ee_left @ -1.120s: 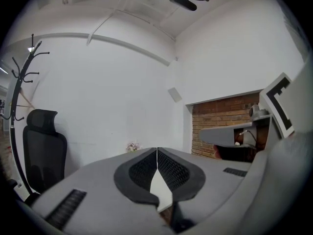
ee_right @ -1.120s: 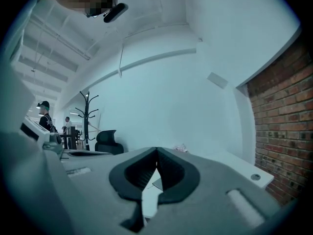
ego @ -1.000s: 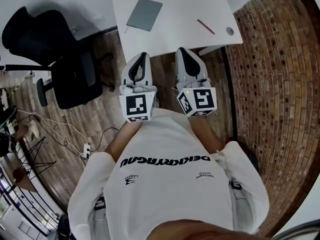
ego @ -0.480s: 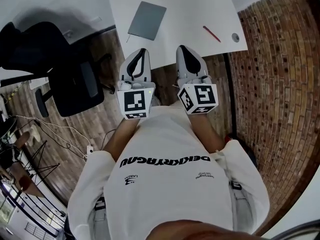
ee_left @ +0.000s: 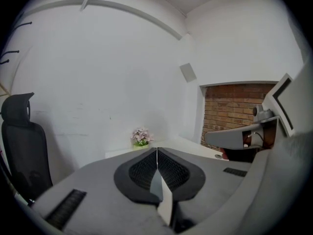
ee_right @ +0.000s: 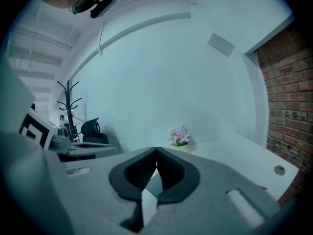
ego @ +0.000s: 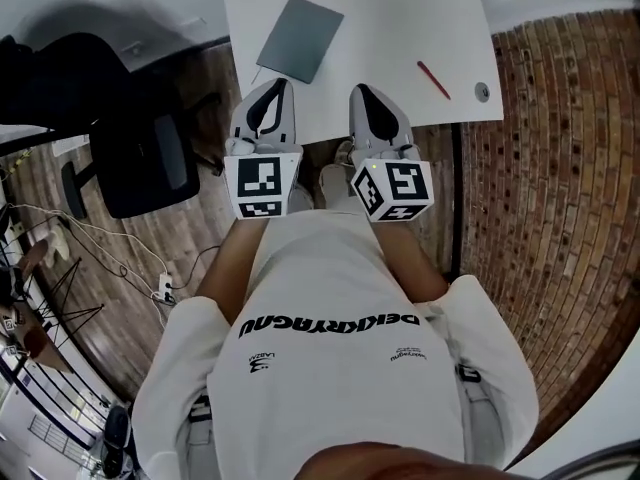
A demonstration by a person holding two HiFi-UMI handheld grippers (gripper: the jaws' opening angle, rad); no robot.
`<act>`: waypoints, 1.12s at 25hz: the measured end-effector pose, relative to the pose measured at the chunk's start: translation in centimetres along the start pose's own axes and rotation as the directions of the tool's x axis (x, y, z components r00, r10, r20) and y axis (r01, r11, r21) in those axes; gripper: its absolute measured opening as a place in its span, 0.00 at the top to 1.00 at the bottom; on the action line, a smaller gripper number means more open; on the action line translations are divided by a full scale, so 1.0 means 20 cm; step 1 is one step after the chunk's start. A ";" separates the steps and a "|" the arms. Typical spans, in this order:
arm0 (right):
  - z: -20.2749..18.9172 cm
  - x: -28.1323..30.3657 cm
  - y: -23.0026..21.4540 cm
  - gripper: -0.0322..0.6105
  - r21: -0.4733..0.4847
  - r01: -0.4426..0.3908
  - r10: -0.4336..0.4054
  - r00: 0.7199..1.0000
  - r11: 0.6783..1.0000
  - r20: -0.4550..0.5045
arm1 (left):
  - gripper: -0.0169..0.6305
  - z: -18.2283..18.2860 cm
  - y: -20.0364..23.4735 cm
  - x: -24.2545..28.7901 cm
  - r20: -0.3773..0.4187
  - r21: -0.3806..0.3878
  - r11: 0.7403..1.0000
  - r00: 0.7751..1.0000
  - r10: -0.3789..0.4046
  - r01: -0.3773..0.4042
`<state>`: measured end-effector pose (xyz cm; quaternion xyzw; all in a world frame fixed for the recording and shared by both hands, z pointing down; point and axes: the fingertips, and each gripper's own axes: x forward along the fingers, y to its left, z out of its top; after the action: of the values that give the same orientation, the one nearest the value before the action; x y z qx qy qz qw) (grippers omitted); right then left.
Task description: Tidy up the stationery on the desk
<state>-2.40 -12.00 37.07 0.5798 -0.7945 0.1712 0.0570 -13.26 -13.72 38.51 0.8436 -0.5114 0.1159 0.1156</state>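
White rectangular desk top (ego: 400, 18): plain. Flat slate-grey notebook (ego: 299, 38): unpatterned. Slim pencil (ego: 434, 80): red. Left gripper (ego: 281, 84) and right gripper (ego: 359, 89): pale grey shells, black ribbed pads, cubes bearing black-and-white square markers. Brick wall (ego: 550, 188): reddish-brown, pale mortar lines. Office chair (ego: 140, 158): black. Small flowers (ee_left: 141, 135): pink, green leaves.

The white shirt (ego: 330, 368) carries one line of big black capitals, upside down in the head view and not surely readable. Two smaller prints beneath it are too small to read. The cubes on the left hand-held gripper (ego: 274, 93) and the right hand-held gripper (ego: 362, 96) bear black-and-white square code markers.
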 end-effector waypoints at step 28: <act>-0.66 0.83 -0.48 0.74 0.205 0.081 -0.014 0.950 0.975 -0.311 | 0.76 -0.56 0.42 0.94 -0.361 -0.075 0.997 0.932 0.004 -0.033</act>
<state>-0.18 -25.05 56.20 0.5677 -0.7384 0.3433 0.1211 -13.12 -29.71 55.58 0.7979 -0.4936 0.2493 0.2399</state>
